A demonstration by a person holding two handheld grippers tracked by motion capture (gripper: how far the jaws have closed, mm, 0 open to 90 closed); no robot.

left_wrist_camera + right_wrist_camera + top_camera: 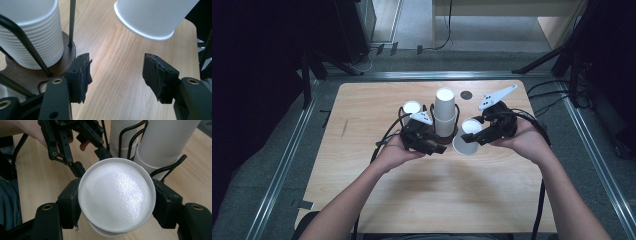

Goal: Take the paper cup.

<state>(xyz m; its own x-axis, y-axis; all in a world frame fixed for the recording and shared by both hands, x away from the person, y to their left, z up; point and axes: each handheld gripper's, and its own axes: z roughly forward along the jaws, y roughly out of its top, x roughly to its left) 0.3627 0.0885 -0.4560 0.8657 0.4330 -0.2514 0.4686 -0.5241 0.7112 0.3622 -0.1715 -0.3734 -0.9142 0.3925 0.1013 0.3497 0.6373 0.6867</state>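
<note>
Dim overhead light, dark corners, cup glare.

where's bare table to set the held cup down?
Free: the wide wood strip between the forearms toward the near edge, and the left side beside the cup holder rack. Crowded: table middle, where the cup stacks, both hand-held grippers and the held paper cup bunch together.

Cup stack (445, 112) stands in holder (443, 136) at the table (362, 105) center-back. Second stack (411, 107) just left of it. Loose cup (467, 137) lies tilted in the right gripper (477, 136), right of holder. Left gripper (439, 149) just before holder, apart from the cup.
</note>
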